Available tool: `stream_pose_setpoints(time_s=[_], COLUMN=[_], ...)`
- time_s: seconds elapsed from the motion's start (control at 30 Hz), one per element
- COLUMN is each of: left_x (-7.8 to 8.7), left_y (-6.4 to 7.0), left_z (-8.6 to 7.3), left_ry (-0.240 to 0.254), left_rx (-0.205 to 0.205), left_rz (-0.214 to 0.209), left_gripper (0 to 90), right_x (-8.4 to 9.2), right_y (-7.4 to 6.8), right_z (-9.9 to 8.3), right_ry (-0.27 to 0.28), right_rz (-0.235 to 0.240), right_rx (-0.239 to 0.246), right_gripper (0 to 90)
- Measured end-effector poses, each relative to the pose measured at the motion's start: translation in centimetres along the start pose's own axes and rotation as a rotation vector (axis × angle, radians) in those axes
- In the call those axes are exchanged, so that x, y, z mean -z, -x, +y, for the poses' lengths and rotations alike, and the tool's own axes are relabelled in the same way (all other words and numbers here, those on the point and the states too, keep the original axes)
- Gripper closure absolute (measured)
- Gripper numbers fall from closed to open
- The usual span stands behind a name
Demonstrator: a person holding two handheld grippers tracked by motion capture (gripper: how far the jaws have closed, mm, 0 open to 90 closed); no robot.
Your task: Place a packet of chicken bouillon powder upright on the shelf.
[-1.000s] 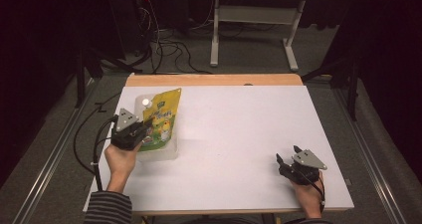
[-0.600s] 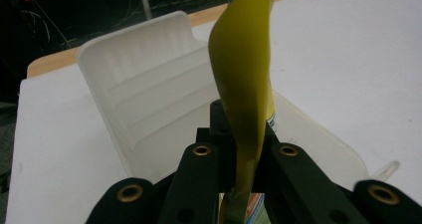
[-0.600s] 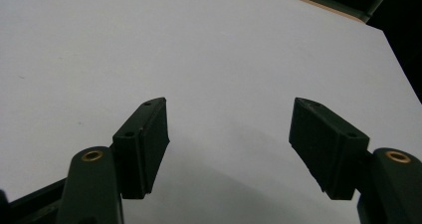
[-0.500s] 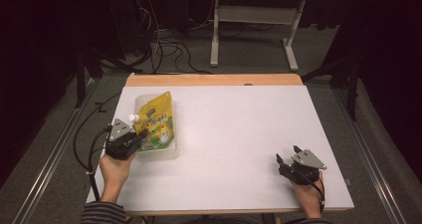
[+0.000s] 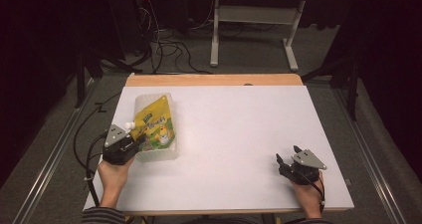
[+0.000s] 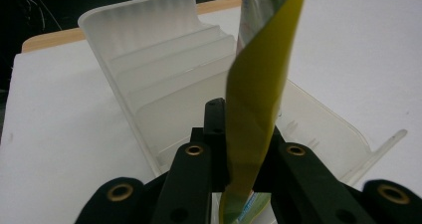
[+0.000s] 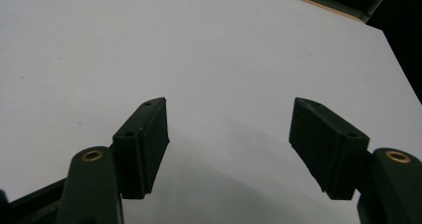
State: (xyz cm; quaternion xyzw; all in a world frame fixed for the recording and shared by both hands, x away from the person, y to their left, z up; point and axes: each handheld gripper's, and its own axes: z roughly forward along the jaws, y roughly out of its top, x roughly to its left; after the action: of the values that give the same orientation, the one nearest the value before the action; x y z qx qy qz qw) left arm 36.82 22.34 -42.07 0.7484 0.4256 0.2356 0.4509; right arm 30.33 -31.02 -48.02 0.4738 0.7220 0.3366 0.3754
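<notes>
High view: yellow pouch (image 5: 157,124) sits in the clear rack (image 5: 164,154) at the left part of the white table (image 5: 229,134), leaning toward the rack's far end, white cap (image 5: 130,126) sticking out on the rack's left side

left gripper (image 5: 134,145) is at the rack's near-left corner, hand (image 5: 113,176) behind it, cable (image 5: 82,154) trailing off the table edge left of the rack. Its tips are over the pouch's near edge

Left gripper view: pouch (image 6: 261,104) seen edge-on, upright and tilted slightly right, rising from between the two black jaws. Rack (image 6: 164,84) right behind it, frosted dividers stepping up to a tall back wall (image 6: 144,20); pouch looks to stand in the slot nearest the gripper, though the jaws hide its bottom so I can't be sure which slot. Jaws have just been easing apart, with the pouch edge between them; they stand narrow, left one close against the pouch, right one with a thin gap as far as I can see, so it reads as a let-go grip rather than a clamp

right gripper (image 5: 287,160) rests on the table far right of the rack, near the front edge, hand (image 5: 308,196) under it

Right gripper view: jaws spread wide, nothing between them, bare table (image 7: 199,45) beneath
</notes>
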Motion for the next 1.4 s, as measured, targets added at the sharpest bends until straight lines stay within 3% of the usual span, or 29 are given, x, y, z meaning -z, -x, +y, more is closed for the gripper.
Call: stream_pose_setpoints(time_s=[0.27,0.53,0.77,1.4], left_x=[0.9,1.9,3.1,5.4], left_y=[0.1,0.6,1.1,4.4], left_z=[-0.6,-1.0,-1.4,-2.0], left_ry=[0.026,0.039,0.058,0.12], left_rx=[0.025,0.032,0.048,0.031], left_rz=[0.0,0.041,0.049,0.046], left_gripper=[72.9,58.8,50.0,45.6], right_x=[0.0,0.0,0.0,0.0], right_y=[0.0,0.0,0.0,0.1], right_z=[0.0,0.0,0.0,0.0], right_ry=[0.0,-0.001,-0.001,0.008], right_rz=[0.0,-0.001,0.0,0.005], right_rx=[0.0,0.001,0.004,-0.011], right_gripper=[32.0,32.1,32.1,32.4])
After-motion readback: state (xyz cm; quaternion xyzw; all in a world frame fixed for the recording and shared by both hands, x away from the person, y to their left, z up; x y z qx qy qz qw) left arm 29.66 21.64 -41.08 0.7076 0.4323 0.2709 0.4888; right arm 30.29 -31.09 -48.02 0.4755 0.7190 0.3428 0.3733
